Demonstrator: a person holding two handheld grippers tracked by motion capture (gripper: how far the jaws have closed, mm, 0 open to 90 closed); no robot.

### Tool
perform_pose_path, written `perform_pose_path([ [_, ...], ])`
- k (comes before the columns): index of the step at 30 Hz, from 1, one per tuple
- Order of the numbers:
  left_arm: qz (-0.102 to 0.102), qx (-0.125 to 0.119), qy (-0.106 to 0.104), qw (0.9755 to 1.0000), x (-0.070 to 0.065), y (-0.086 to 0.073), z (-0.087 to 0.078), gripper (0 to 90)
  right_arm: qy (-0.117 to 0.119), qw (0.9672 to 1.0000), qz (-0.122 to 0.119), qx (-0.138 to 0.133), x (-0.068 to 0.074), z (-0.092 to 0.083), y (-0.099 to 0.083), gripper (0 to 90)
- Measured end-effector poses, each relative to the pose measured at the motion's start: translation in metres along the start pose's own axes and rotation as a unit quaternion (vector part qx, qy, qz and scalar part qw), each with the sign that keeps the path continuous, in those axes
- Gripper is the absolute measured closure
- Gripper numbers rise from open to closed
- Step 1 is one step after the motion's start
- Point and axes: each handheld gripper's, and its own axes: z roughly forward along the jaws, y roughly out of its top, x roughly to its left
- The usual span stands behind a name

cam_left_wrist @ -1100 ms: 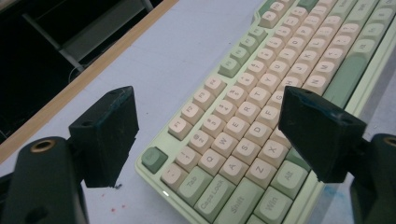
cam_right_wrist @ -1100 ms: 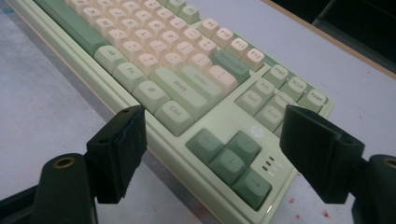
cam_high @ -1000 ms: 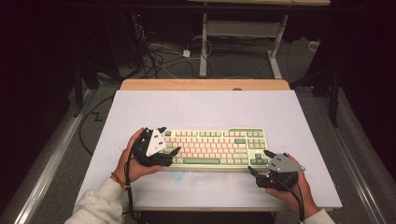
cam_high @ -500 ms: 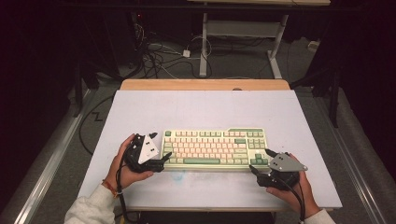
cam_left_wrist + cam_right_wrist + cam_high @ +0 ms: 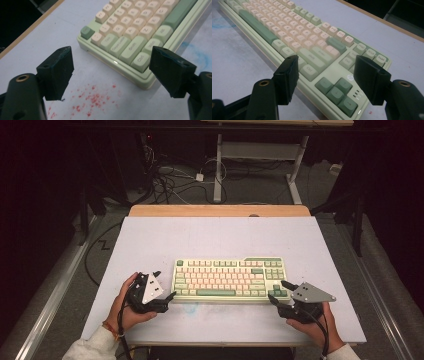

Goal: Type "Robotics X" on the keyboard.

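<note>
high view: one keyboard (image 5: 229, 279), two grippers (image 5: 159, 295) (image 5: 278, 295), jaws apart.

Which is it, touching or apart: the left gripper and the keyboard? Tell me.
Apart. In the left gripper view the left gripper stands open, with bare table showing between its pads and the keyboard corner; nothing sits between them.

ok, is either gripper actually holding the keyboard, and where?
Nothing held. Left gripper stands open at the keyboard's left end; right gripper, jaws just closing, straddles its right near corner without contact.
</note>
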Motion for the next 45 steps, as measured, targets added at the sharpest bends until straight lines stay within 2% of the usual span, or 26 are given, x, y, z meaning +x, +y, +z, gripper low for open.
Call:
perform_pose_path([
  [2, 0.001, 0.008, 0.001, 1.0000, 0.000, -0.003, 0.000, 18.5, 0.011, 0.9999, 0.004, 0.001, -0.001, 0.000, 0.001, 38.6],
  [5, -0.003, 0.012, -0.005, 0.9999, 0.000, -0.007, 0.000, 18.2, 0.015, 0.9998, 0.003, 0.009, -0.003, 0.000, 0.002, 43.9],
  [7, -0.003, 0.016, -0.005, 0.9999, 0.000, -0.009, 0.000, 17.7, 0.009, 0.9999, -0.002, 0.012, -0.003, 0.000, 0.004, 47.5],
  [17, -0.012, 0.021, -0.007, 0.9997, 0.000, -0.012, 0.000, 17.7, 0.026, 0.9992, -0.013, 0.026, -0.006, 0.002, 0.016, 75.5],
  [24, -0.012, 0.021, -0.006, 0.9997, 0.000, -0.011, 0.000, 17.7, 0.040, 0.9989, -0.009, 0.023, -0.010, 0.004, 0.026, 88.6],
  [40, -0.008, 0.024, -0.009, 0.9996, -0.001, -0.010, 0.002, 17.7, 0.066, 0.9968, -0.028, 0.035, -0.008, 0.027, 0.048, 89.9],
  [45, -0.010, 0.023, -0.010, 0.9996, 0.000, -0.010, 0.002, 17.7, 0.068, 0.9963, -0.032, 0.040, -0.007, 0.035, 0.054, 90.0],
])
